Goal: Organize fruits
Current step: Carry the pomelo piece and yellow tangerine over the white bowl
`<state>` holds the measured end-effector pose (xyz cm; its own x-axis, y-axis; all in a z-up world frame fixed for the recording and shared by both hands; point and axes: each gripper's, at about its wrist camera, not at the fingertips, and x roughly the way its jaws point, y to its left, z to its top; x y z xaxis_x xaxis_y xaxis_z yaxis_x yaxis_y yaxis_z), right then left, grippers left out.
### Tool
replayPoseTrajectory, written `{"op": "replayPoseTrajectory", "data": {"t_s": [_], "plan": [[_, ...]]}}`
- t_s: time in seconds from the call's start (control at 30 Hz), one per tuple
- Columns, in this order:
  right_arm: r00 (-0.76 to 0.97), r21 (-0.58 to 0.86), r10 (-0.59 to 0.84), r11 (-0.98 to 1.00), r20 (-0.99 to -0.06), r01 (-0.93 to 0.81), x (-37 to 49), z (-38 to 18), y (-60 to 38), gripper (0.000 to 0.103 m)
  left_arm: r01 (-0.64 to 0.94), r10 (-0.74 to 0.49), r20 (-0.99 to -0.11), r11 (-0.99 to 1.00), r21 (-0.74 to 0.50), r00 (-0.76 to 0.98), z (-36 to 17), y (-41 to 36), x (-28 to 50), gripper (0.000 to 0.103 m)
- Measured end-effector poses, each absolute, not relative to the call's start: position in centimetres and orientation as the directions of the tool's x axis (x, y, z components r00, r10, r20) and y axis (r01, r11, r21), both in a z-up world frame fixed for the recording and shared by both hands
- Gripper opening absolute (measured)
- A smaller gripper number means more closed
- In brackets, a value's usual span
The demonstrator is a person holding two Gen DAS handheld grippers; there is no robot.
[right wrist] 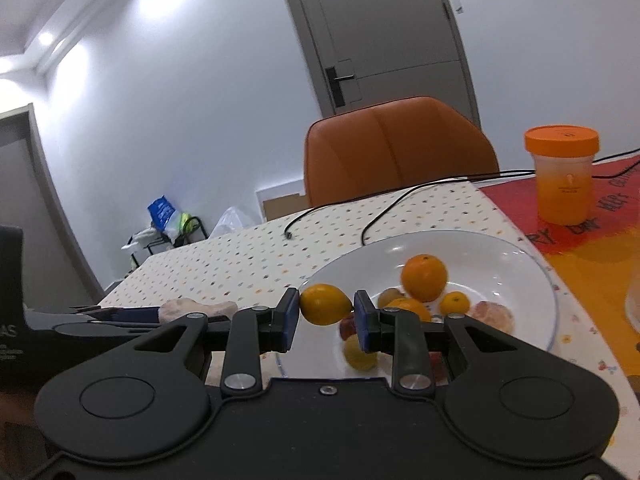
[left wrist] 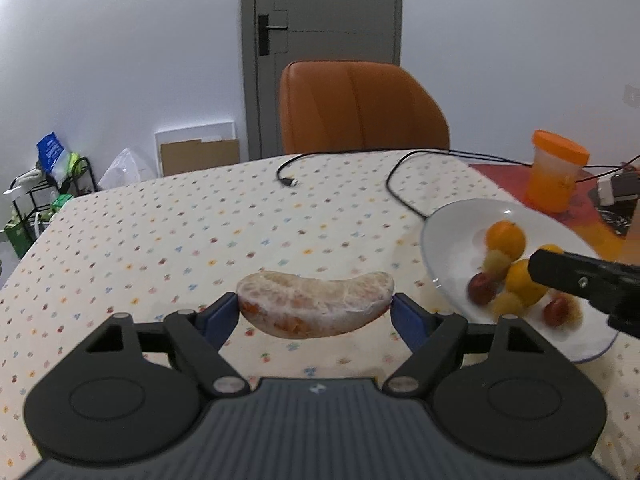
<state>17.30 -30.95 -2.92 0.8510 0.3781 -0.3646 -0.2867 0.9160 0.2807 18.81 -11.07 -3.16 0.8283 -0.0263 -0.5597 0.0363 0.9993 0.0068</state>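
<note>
My left gripper point(left wrist: 315, 307) is shut on a peeled pomelo segment point(left wrist: 314, 302), held above the dotted tablecloth to the left of the white plate point(left wrist: 448, 236). My right gripper point(right wrist: 326, 312) is shut on a small yellow-orange citrus fruit point(right wrist: 326, 305), held over the near left rim of the white plate point(right wrist: 532, 272). The plate holds oranges point(right wrist: 424, 277), small yellow fruits point(right wrist: 359, 354), red fruits and a peeled segment point(right wrist: 490, 314). The right gripper's body point(left wrist: 588, 284) shows over the plate in the left wrist view. The left gripper's finger and the pomelo segment point(right wrist: 198, 306) appear at the left of the right wrist view.
An orange-lidded cup point(right wrist: 562, 172) stands on a red mat point(right wrist: 600, 224) behind the plate. Black cables point(left wrist: 404, 184) run across the far part of the table. An orange chair point(left wrist: 360, 108) is at the far edge. A rack with bags point(left wrist: 52, 184) stands on the floor at left.
</note>
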Motion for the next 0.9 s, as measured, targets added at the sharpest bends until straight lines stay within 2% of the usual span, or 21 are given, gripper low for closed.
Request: {"op": "replayPoseTrajectory", "data": {"t_s": [0.4, 0.9], "plan": [[0.87, 0.289, 0.327, 0.93, -0.369, -0.228, 16.6, -3.2, -34.5, 0.028, 0.117, -0.104, -0.523, 0.993, -0.008, 0.846, -1.4, -14.3, 18.7, 0.081], [0.885, 0.279, 0.262, 0.947, -0.385, -0.159, 16.5, -3.6, -37.3, 0.028, 0.257, -0.245, -0.546, 0.965, -0.056, 0.801, -2.1, -18.1, 18.5, 0.083]]}}
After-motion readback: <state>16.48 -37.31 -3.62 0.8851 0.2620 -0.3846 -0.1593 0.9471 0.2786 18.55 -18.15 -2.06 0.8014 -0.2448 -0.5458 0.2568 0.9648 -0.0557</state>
